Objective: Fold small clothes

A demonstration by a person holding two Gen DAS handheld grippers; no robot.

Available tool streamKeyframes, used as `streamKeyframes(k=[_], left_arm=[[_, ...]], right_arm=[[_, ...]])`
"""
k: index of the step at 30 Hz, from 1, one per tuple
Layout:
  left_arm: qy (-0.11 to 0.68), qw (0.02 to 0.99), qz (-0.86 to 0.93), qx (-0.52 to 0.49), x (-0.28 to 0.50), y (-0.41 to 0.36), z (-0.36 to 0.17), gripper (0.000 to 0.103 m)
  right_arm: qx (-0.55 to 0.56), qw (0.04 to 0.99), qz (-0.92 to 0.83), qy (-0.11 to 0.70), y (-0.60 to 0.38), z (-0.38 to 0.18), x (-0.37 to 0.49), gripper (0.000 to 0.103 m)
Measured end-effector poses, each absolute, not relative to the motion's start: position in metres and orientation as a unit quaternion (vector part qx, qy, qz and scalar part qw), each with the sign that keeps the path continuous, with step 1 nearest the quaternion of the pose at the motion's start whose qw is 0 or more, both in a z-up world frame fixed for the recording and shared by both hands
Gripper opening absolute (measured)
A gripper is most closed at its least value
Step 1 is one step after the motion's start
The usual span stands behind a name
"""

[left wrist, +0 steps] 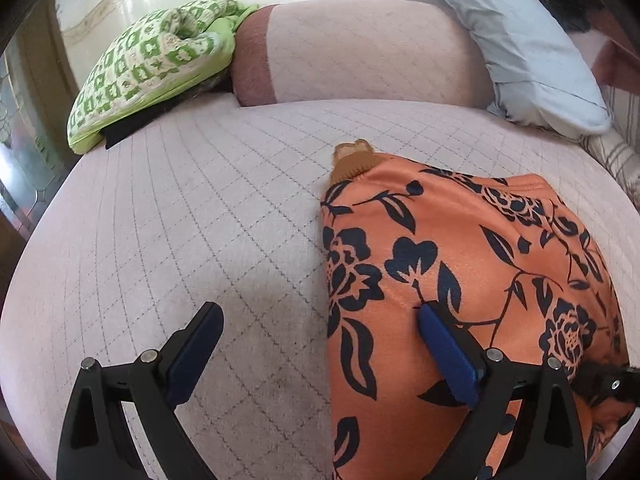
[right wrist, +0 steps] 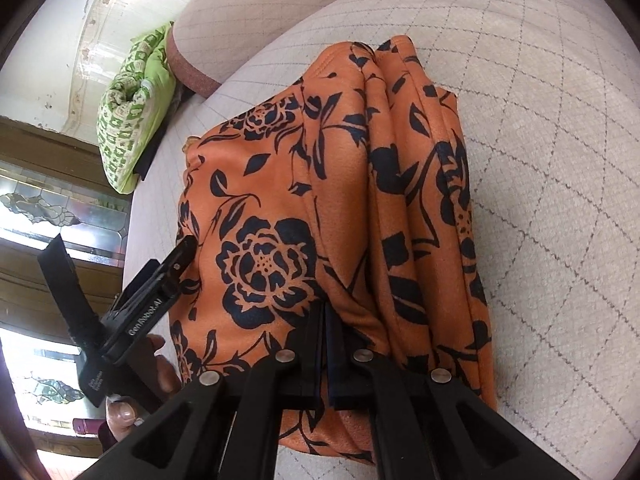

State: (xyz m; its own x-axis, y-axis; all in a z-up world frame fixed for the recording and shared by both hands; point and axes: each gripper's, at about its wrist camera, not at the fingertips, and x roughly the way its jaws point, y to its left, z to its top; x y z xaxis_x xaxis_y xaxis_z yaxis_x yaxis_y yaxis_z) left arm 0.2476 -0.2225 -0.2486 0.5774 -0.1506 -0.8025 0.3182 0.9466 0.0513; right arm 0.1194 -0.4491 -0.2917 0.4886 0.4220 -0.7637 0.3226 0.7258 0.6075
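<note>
An orange garment with a dark blue flower print [left wrist: 460, 280] lies folded on the quilted bed [left wrist: 200, 220], with a tan knitted cuff [left wrist: 354, 162] sticking out at its far corner. My left gripper [left wrist: 320, 316] is open over the garment's left edge; its right finger [left wrist: 444, 344] rests on the cloth and its left finger [left wrist: 196, 344] is over bare mattress. In the right wrist view my right gripper [right wrist: 325, 312] is shut on the near edge of the orange garment [right wrist: 320, 200]. The left gripper [right wrist: 160, 276] shows there at the garment's left side.
A green patterned cushion [left wrist: 152, 68] lies at the far left of the bed, a pink bolster [left wrist: 360, 52] at the back and a pale blue pillow [left wrist: 520, 48] at the back right. A wooden door with stained glass [right wrist: 40, 208] stands beyond the bed's left edge.
</note>
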Motion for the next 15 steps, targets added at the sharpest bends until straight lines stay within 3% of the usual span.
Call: streamKeyframes(k=[5,10,15], left_arm=[[0.454,0.869,-0.146,0.135,0.253,-0.231,-0.244,0.1],[0.437,0.876,-0.136,0.154,0.257,-0.226,-0.232,0.1],[0.472,0.861,-0.147,0.117,0.259,-0.214,-0.238,0.1]], right_arm=[[0.349,0.809,0.044,0.471,-0.444,-0.262,0.121,0.008],[0.34,0.836,0.049,0.428,-0.433,-0.23,0.15,0.008],[0.341,0.81,-0.055,0.474,-0.441,-0.26,0.195,0.008]])
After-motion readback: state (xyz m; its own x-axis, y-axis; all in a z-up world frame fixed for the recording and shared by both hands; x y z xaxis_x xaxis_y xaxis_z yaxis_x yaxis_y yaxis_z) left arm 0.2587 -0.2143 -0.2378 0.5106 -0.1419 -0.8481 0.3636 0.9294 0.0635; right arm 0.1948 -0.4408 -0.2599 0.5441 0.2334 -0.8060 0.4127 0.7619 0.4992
